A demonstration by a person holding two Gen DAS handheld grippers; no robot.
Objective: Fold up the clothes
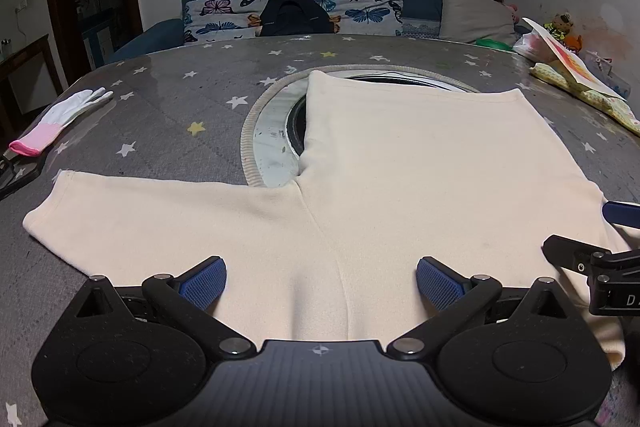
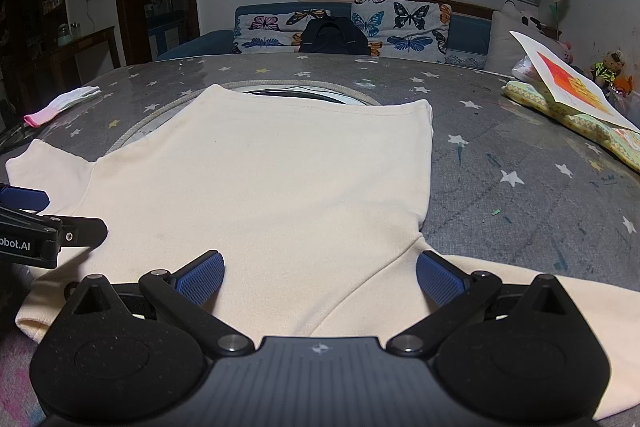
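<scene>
The cream shirt [image 1: 400,167] is spread flat on the star-printed counter [image 1: 180,107], its hem lying over a round inset [image 1: 264,131]. Both the left gripper [image 1: 321,283] and right gripper [image 2: 320,279] are held with fingers apart, empty, above the near edge — if only one layer is pinched, a lopsided fold is likely; the hem may be snagged on the inset rim.

The left claw [image 2: 24,223] reads "obot.AI", cut off; the right claw [image 1: 600,267] shows perhaps "D".

Matt cream knit shirt [image 1: 400,179]; glossy table cover [image 1: 168,107] (plastic?); ribbed rubber fingers [image 1: 204,281].
</scene>
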